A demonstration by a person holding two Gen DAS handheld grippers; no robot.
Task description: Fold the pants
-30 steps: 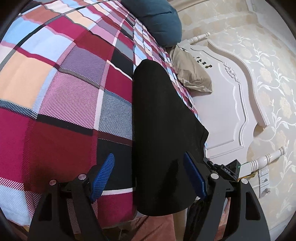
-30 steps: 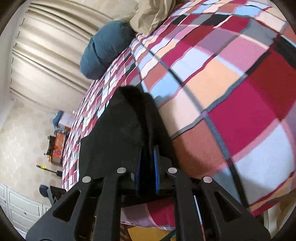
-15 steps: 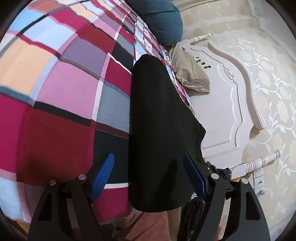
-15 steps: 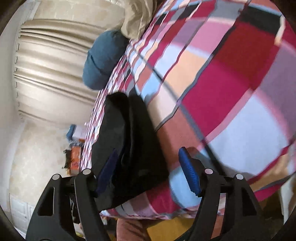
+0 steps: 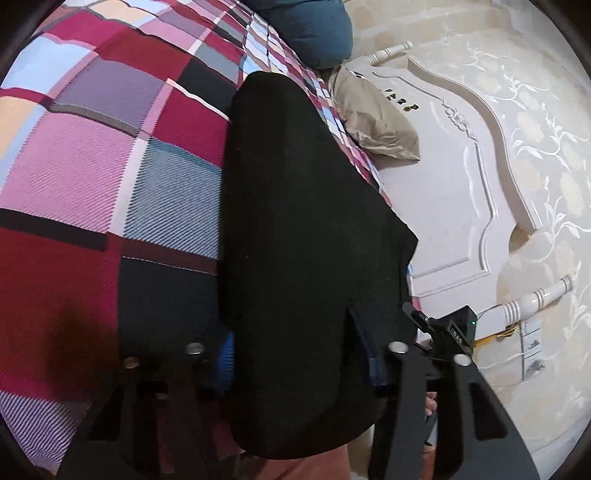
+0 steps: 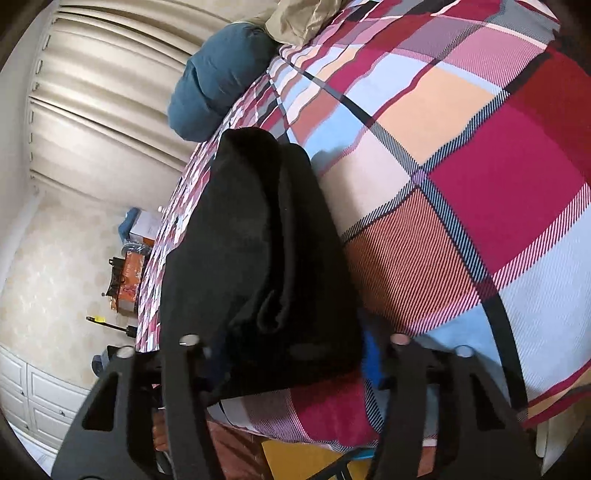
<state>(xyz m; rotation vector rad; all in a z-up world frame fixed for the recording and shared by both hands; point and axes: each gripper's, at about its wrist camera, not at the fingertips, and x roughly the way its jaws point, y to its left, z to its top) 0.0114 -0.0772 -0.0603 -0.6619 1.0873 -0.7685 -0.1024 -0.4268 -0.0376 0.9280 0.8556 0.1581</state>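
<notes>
My left tool (image 5: 301,360) and right tool (image 6: 291,356) had just been closing around the folded black fabric pants (image 5: 306,229) on the plaid-quilted bed (image 5: 110,166); cloth hid the pads, so I couldn't confirm either grip.

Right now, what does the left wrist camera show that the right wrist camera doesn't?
Only the left wrist view shows the white carved headboard and the floral wallpaper. Only the right wrist view shows the beige curtains, the white drawers and the orange box on the floor. Both show the black pants on the plaid bedspread, the blue cushion and the tan pillow.
</notes>
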